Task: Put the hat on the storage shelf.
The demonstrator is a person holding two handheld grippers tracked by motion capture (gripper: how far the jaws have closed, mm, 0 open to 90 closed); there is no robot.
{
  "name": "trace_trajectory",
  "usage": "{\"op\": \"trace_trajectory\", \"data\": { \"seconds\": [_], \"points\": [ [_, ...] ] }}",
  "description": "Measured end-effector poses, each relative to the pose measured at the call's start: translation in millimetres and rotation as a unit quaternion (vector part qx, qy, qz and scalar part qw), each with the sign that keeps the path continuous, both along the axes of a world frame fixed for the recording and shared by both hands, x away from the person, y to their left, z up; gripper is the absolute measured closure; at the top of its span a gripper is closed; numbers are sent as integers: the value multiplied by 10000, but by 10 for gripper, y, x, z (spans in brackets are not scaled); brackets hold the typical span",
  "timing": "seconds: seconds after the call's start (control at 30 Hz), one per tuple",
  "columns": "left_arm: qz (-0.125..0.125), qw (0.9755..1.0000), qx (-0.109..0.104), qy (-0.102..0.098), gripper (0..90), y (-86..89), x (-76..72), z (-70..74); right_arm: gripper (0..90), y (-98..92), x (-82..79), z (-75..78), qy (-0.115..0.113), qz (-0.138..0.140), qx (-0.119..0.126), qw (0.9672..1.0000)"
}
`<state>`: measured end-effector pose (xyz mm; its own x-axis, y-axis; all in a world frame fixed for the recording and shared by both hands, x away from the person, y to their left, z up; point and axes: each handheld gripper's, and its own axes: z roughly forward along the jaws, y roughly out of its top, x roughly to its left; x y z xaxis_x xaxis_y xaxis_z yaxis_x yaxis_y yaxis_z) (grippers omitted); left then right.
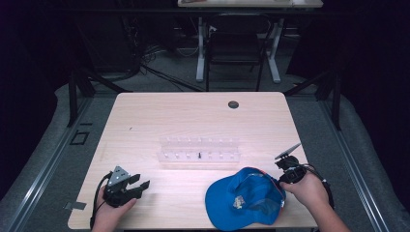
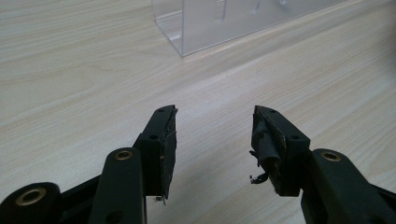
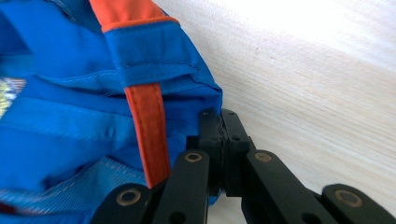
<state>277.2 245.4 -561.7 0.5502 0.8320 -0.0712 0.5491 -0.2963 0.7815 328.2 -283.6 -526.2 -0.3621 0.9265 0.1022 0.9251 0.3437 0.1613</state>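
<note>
Rack (image 1: 199, 151) holds small dark item; cap (image 1: 244, 198) beside.

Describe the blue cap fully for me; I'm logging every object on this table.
The blue cap is soft stitched fabric with orange trim and an orange strap at its edge, plus a small pale emblem on the front. It lies slightly crumpled on the wooden table near the front edge, at the person's right, just in front of the clear plastic rack. The right claw is shut on a fold of its blue edge beside the strap.
</note>
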Motion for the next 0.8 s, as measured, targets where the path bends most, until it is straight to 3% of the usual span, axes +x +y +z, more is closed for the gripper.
{"op": "trace_trajectory", "data": {
  "seconds": [0.13, 0.3, 0.33, 0.43, 0.53, 0.77, 0.8],
  "points": [
    [2, 10000, 0, -9, 507, -7, -4, -1, 897, 6, 6, 143, -83, -25, -43, 10000],
    [9, 10000, -6, 13, 506, -6, -6, -5, 897, 52, 18, 331, -65, 142, -312, 9994],
    [12, 10000, -12, 19, 506, -6, -5, -6, 897, 69, 8, 335, -169, 40, -208, 9996],
    [10, 10000, -11, 23, 507, -5, -5, -7, 896, 106, 24, 462, -135, 224, -481, 9985],
    [10, 10000, -16, 31, 507, -2, -5, -7, 896, 136, 26, 532, -302, 174, -464, 9983],
    [15, 10000, -13, 23, 507, 0, -5, -6, 898, 183, 60, 732, -243, 314, -604, 9974],
    [12, 10000, -13, 23, 507, -1, -6, -5, 898, 191, 55, 727, -347, 186, -467, 9981]
  ]
}}
